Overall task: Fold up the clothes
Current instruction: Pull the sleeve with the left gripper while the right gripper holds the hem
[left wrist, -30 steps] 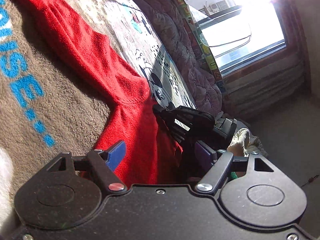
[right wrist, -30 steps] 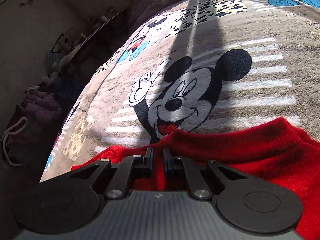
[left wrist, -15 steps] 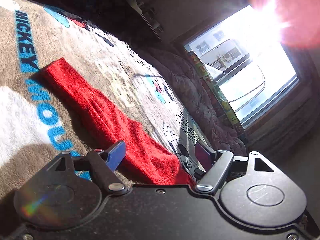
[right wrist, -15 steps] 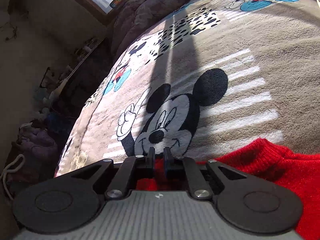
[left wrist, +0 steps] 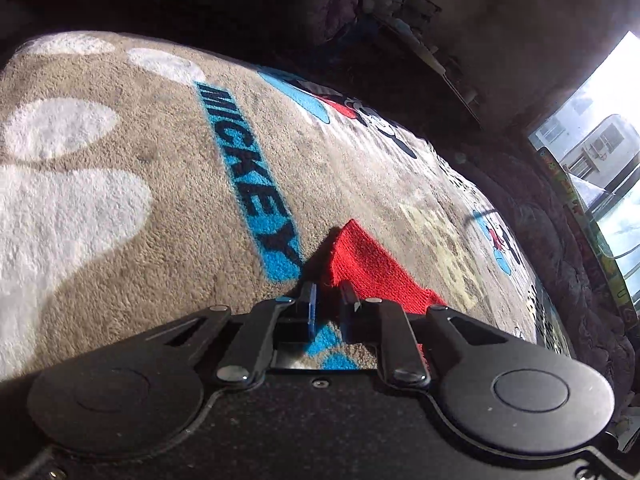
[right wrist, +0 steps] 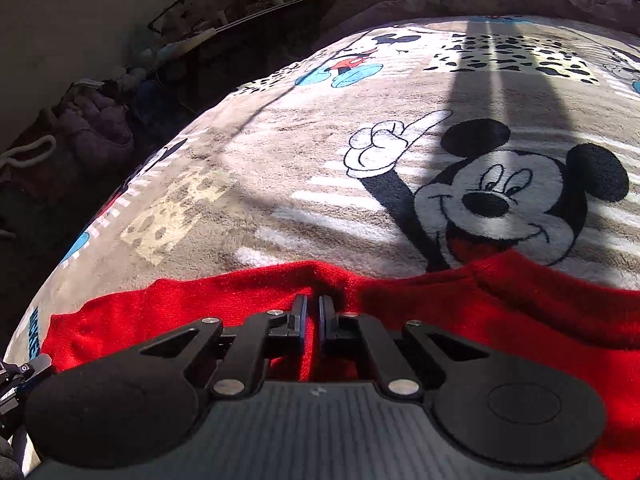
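A red knit sweater (right wrist: pixel 500 320) lies on a Mickey Mouse blanket (right wrist: pixel 280 168). My right gripper (right wrist: pixel 313 304) is shut on the sweater's upper edge, with a red fold pinched between the fingers. In the left wrist view the sweater's sleeve end (left wrist: pixel 372 268) lies just ahead of my left gripper (left wrist: pixel 328 292). The left jaws are nearly shut, with a narrow gap, at the near corner of the sleeve cuff. I cannot tell whether they hold the fabric. The left gripper also shows at the left edge of the right wrist view (right wrist: pixel 20 376).
The blanket (left wrist: pixel 140 200) covers a bed, with blue "MICKEY" lettering (left wrist: pixel 252 184). A purple quilt (left wrist: pixel 560 232) lies along the far side under a bright window (left wrist: pixel 600 168). Dark clutter and a bag (right wrist: pixel 96 124) lie on the floor beyond the bed's edge.
My left gripper has moved along the sleeve to its cuff end and its jaws have closed from wide open to nearly shut. My right gripper has stayed shut on the sweater while shifting left.
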`<act>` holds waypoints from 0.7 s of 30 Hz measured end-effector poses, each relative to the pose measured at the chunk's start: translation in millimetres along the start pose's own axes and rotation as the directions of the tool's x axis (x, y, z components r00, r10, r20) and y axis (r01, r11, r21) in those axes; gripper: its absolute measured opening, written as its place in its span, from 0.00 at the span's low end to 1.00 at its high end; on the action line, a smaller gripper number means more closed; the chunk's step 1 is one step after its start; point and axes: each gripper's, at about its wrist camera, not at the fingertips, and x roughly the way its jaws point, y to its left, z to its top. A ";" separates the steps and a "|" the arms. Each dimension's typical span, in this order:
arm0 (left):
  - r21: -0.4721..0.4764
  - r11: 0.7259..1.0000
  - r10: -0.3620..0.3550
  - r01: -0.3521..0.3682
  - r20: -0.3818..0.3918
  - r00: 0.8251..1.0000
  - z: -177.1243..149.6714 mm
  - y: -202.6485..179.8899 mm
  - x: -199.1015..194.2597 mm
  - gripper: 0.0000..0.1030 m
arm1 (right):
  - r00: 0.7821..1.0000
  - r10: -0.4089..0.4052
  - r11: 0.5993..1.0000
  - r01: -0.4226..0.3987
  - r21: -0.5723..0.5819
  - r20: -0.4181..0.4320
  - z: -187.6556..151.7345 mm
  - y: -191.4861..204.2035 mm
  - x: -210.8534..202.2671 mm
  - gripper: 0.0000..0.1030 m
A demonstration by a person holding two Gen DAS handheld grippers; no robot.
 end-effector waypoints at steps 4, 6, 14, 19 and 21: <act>0.087 0.995 0.043 -0.055 0.131 0.990 -2.1 -19.6 -22.0 0.18 | 1.000 -0.022 0.999 0.022 -0.050 0.001 0.7 9.1 -3.3 0.06; 0.145 0.987 -0.093 0.073 0.138 0.986 -4.8 -32.0 -28.1 0.19 | 0.999 -0.042 0.998 0.042 -0.041 -0.005 2.3 10.9 -1.2 0.06; -0.185 0.963 -0.223 0.195 -0.144 0.964 -8.4 8.3 19.2 0.05 | 0.996 -0.090 0.993 0.091 -0.079 0.012 -3.6 20.4 0.6 0.07; -0.194 0.955 -0.213 0.223 0.068 0.975 7.2 16.7 -12.9 0.59 | 0.998 -0.056 0.997 0.056 0.049 0.004 0.0 5.0 2.4 0.02; -0.172 0.933 -0.319 0.317 0.018 0.948 3.8 5.7 -5.9 0.60 | 0.999 -0.049 0.996 0.049 0.074 0.007 -1.3 3.1 3.8 0.02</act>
